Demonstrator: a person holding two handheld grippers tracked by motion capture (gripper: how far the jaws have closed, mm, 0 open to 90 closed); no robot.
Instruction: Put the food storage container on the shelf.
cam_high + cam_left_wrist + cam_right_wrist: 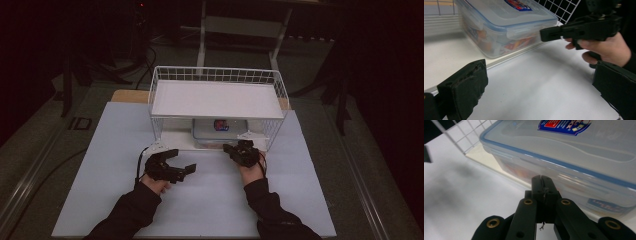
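Note:
A clear plastic box with a blue-rimmed lid and a red and blue label stands on the lower level of a white wire rack, under its white shelf. It holds colourful contents. My right gripper is shut with nothing between its jaws, and its tip points at the box just below the lid's rim; whether it touches I cannot tell. My left gripper is open and level over the table, left of the box, with its pads wide apart. The right gripper reaches in beyond them.
The rack stands at the back of a white table top. Wire mesh walls the rack's sides. Both forearms in dark sleeves come in from the near edge. Dark floor and a frame lie behind the table.

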